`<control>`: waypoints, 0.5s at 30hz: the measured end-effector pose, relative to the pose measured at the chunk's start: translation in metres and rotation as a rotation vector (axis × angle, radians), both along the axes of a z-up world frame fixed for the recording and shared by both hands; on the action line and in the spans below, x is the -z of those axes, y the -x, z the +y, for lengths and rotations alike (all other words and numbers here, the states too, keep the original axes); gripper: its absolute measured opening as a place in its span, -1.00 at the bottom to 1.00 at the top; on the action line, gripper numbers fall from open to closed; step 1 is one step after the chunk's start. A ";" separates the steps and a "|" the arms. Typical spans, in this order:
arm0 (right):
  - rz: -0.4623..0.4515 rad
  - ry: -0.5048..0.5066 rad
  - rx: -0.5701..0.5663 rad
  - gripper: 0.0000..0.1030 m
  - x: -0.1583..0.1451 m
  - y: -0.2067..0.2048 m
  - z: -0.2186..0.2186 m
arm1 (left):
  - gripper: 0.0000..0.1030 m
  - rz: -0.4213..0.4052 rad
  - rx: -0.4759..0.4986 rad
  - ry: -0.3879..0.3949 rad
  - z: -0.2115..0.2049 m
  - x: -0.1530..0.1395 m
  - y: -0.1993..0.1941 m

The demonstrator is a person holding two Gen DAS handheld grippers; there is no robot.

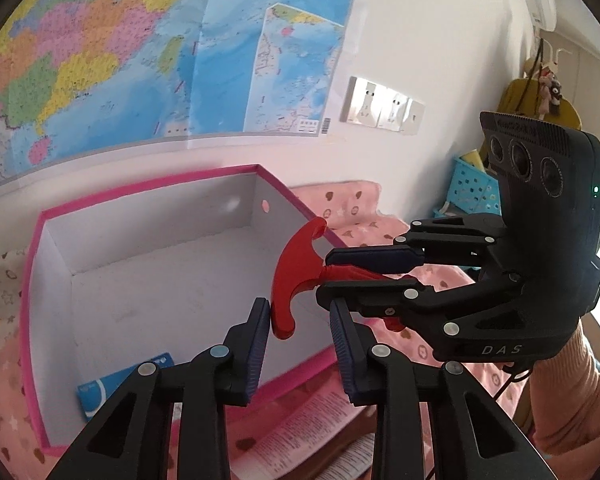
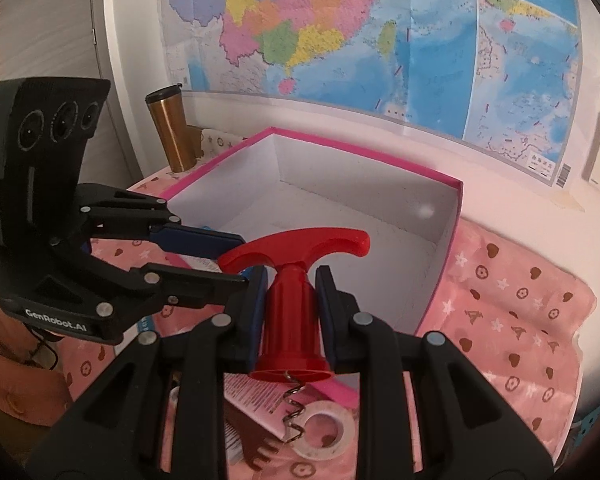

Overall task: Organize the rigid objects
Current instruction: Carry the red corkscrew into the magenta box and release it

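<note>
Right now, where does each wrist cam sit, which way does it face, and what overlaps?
Left wrist: on the left gripper, facing forward and down into the pink box; shows its own fingers, the right gripper and a sleeve.
Right wrist: on the right gripper, alongside, facing the same box and wall; shows its fingers clamping the red corkscrew, plus the left gripper.
Shared: box, corkscrew, wall map, each other's gripper.

wall: white, map [image 1: 132, 52], 3 sockets [image 1: 382, 106]; surface: pink patterned cloth [image 2: 512, 312]; daylight at right
</note>
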State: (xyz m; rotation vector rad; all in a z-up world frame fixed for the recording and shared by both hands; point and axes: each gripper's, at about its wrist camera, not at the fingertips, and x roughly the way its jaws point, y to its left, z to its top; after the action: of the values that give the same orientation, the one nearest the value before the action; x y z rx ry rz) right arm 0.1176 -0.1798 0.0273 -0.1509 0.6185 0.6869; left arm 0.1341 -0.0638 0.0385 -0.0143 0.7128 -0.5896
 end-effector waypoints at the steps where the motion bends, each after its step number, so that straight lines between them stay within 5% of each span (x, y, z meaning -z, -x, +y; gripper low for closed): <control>1: 0.004 -0.001 0.001 -0.48 0.001 -0.004 0.000 | -0.41 0.002 -0.004 -0.003 0.000 0.001 -0.002; 15: 0.076 0.015 0.027 -0.48 0.023 -0.047 0.004 | -0.42 0.088 -0.060 -0.043 -0.005 0.024 -0.039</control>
State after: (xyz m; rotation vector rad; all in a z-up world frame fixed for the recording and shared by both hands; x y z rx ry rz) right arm 0.1648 -0.1757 0.0047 -0.1308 0.6979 0.6647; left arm 0.1734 -0.0687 0.0147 -0.0218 0.8082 -0.5186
